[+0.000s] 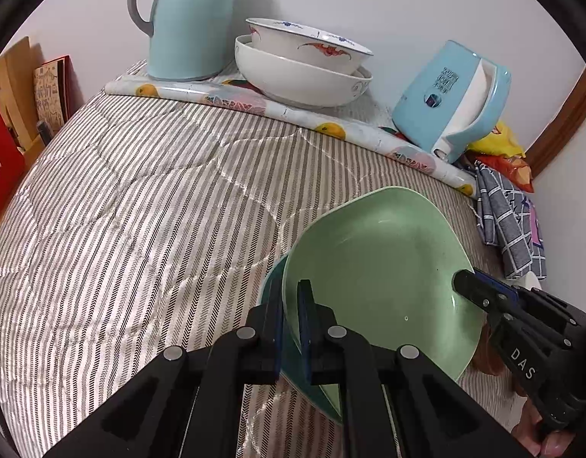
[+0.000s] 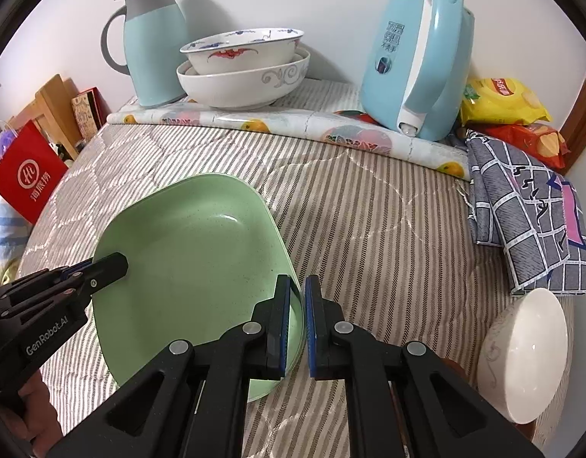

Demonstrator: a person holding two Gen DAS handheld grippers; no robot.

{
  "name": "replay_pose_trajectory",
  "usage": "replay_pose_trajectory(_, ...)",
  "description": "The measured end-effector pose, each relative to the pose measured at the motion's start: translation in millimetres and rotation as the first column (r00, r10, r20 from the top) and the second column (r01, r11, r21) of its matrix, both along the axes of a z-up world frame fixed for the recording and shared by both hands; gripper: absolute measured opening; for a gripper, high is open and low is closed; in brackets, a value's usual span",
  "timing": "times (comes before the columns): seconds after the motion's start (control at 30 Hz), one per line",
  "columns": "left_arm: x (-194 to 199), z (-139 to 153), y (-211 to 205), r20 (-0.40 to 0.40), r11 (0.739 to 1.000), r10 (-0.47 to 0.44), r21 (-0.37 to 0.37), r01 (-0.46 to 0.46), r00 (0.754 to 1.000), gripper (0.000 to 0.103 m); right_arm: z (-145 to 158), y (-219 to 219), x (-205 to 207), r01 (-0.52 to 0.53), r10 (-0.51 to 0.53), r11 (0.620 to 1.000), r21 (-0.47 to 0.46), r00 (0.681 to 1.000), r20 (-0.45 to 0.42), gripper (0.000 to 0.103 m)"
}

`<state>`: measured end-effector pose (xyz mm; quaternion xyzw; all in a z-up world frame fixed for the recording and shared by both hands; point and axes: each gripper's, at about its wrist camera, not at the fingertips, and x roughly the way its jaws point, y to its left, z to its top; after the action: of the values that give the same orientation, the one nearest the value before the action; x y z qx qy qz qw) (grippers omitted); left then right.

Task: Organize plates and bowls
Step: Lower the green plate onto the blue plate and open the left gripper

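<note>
A light green square plate (image 1: 384,267) (image 2: 193,263) is held between both grippers above the striped cloth. My left gripper (image 1: 291,305) is shut on its left rim; it also shows in the right wrist view (image 2: 113,263). My right gripper (image 2: 297,305) is shut on its right rim; it also shows in the left wrist view (image 1: 464,282). A darker teal plate (image 1: 272,294) lies under the green one. Two stacked white bowls (image 1: 300,65) (image 2: 243,72) stand at the back. A white bowl (image 2: 522,355) lies on its side at the right.
A pale blue thermos jug (image 1: 189,19) (image 2: 155,42) and a blue kettle (image 1: 449,99) (image 2: 415,61) stand at the back on a rolled fruit-print mat (image 2: 293,126). Snack bags (image 2: 502,103) and a checked cloth (image 2: 529,217) lie right. A red bag (image 2: 25,175) stands left.
</note>
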<state>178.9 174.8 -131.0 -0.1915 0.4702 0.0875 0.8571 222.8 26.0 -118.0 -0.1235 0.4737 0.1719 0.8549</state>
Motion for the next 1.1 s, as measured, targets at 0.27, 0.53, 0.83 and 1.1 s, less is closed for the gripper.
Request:
replay_pose_trajectory(0.27, 1.0, -8.8, 3.3, -0.012, 1.000, 0.003, -0.020, -0.004, 1.000, 0.008, -9.9, 3.4, 4.4, -0.003, 0.003, 1.000, -0.010, 1.000, -0.023, 0.008)
replay_pose_trajectory(0.53, 1.0, -9.3, 5.6, -0.011, 1.000, -0.005, -0.031, 0.005, 1.000, 0.008, -10.6, 4.0, 5.8, -0.006, 0.006, 1.000, -0.018, 1.000, -0.024, 0.009)
replay_pose_trajectory(0.83, -1.0, -7.7, 6.6, -0.015, 0.997, -0.034, -0.070, 0.033, 0.999, 0.018, -11.2, 2.9, 3.3, -0.005, 0.004, 1.000, -0.028, 0.999, -0.042, 0.010)
replay_pose_trajectory(1.1, -10.5, 6.2, -2.1, 0.022, 0.995, -0.067, -0.076, 0.068, 0.998, 0.044, 1.3, -1.4, -10.1, 0.000, -0.001, 1.000, -0.024, 1.000, -0.011, 0.030)
